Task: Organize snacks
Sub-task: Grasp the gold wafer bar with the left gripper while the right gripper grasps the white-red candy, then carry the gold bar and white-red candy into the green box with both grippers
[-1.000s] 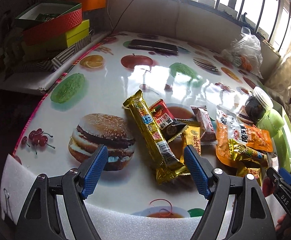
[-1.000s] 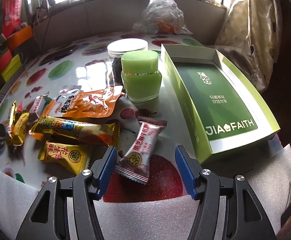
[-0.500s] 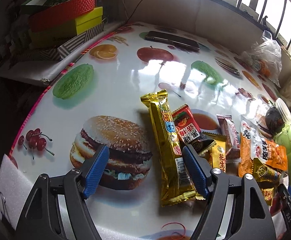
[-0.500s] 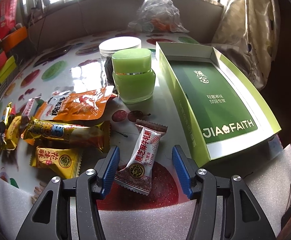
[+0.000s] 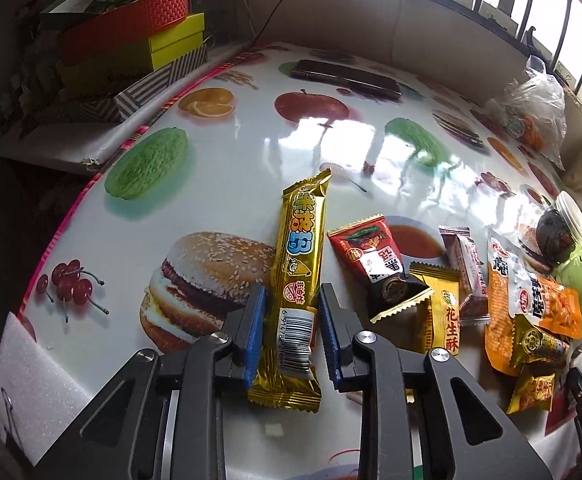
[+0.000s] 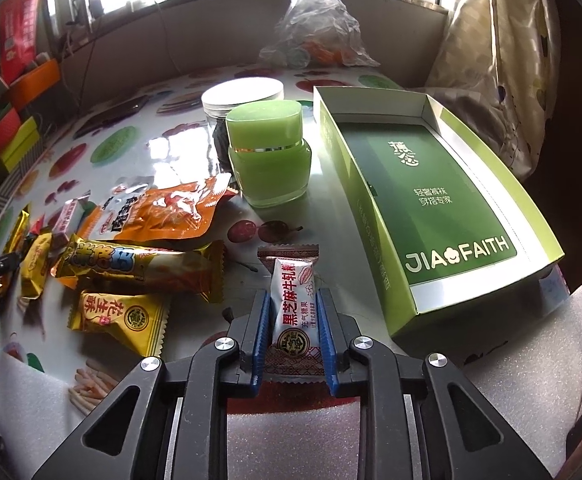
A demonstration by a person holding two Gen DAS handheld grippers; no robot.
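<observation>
While both tools are squeezing in at once, each one has a snack between its blue pads. The left gripper (image 5: 289, 330) is closing on the long gold bar (image 5: 301, 268). The bar lies flat on the picture table (image 5: 219, 168), over the edge of the printed burger, and the pads look like they are touching its two sides near the barcode end. The right gripper (image 6: 293, 330) is closing on the small white candy pack (image 6: 293, 300). That pack sits on the table too, just beside the open green box (image 6: 431, 200), and the pads hug its lower half.

So the step in hand looks like the grab. Nothing is lifted yet, I think, since both snacks lie on the table.

More snacks wait in a heap between the two tools: an orange pouch (image 6: 167, 212), a yellow peanut candy (image 6: 119, 316) and another gold bar (image 6: 139, 266). A green jar (image 6: 269, 156) stands near the box.

Next, each tool needs a firm squeeze, then a straight lift, so the wrappers do not slip out. Wrappers are shiny and soft, so they may slide or bend. The green box looks like the place to put snacks, but I cannot be sure. The white pack has a short trip there. The gold bar is well apart from it and must pass over the heap.
</observation>
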